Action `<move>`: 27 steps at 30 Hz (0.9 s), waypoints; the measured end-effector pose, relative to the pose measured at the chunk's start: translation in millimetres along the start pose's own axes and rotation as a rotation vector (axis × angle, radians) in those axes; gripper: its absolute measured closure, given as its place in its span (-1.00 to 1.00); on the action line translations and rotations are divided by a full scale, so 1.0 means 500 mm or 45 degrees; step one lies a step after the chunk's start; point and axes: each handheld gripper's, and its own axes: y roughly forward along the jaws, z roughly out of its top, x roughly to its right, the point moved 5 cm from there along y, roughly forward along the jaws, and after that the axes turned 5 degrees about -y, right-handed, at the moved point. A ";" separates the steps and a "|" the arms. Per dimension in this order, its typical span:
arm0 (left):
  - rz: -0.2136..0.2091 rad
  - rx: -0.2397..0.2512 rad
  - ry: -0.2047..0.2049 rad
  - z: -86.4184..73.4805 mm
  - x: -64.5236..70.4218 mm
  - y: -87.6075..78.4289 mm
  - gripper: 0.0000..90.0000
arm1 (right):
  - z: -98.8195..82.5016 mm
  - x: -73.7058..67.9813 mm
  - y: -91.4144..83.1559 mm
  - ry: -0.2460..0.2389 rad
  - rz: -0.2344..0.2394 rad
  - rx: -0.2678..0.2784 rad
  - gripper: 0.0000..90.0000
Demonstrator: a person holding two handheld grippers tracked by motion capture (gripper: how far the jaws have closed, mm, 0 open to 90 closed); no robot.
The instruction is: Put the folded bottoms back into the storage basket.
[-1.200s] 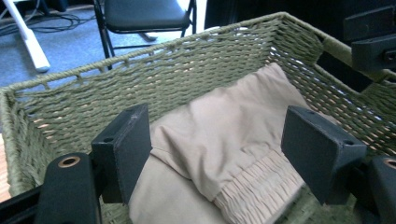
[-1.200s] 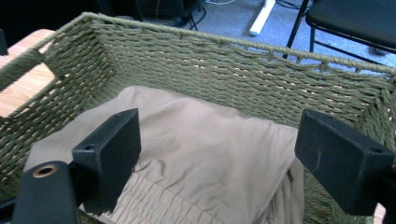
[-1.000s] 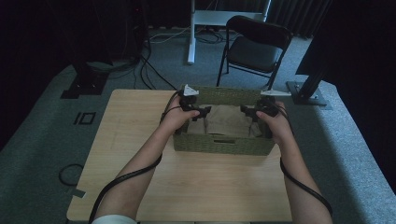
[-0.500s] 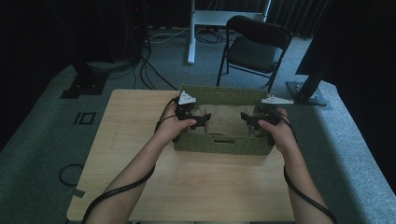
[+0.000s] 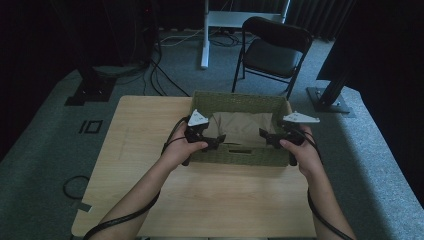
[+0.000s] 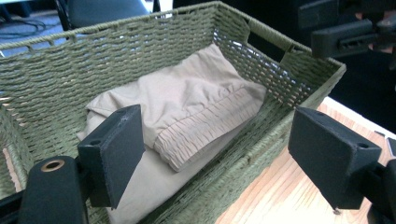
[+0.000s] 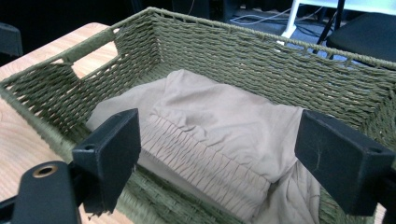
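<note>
Folded cloth (image 6: 187, 107) in the basket (image 5: 240, 100) looks light, floppy; pinch its gathered band. Left hand-held gripper (image 6: 215, 154) and right hand-held gripper (image 7: 215, 154) both gape wide, holding nothing.

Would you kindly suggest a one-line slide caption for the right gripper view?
Open right gripper poised over folded beige garment inside a green woven basket.

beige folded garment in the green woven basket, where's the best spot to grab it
Probably the gathered elastic band of the beige folded garment: it forms a thick raised ridge on top of the fold, nearer the front wall of the green woven basket. Come from above and pinch across the ridge, since the basket walls block any approach from the sides.
</note>
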 end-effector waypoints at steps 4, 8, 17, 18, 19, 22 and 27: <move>0.009 0.001 0.025 -0.013 0.013 -0.011 -0.57 | -0.005 -0.007 -0.014 -0.011 -0.028 0.032 -0.69; -0.013 -0.002 0.021 -0.026 0.025 -0.024 -0.57 | -0.016 -0.009 -0.028 -0.013 -0.045 0.057 -0.68; 0.021 0.023 0.046 -0.048 0.039 -0.053 -0.59 | -0.056 -0.026 -0.067 0.003 -0.020 0.078 -0.68; 0.019 0.028 0.038 -0.052 0.040 -0.053 -0.59 | -0.062 -0.030 -0.070 0.015 -0.014 0.081 -0.68; 0.010 0.025 0.032 -0.059 0.042 -0.053 -0.59 | -0.066 -0.032 -0.072 0.018 -0.017 0.082 -0.68; 0.002 0.016 0.035 -0.077 0.047 -0.054 -0.59 | -0.078 -0.040 -0.078 0.008 -0.009 0.079 -0.68; -0.009 -0.014 0.035 -0.110 0.050 -0.057 -0.59 | -0.110 -0.059 -0.089 -0.017 -0.008 0.047 -0.68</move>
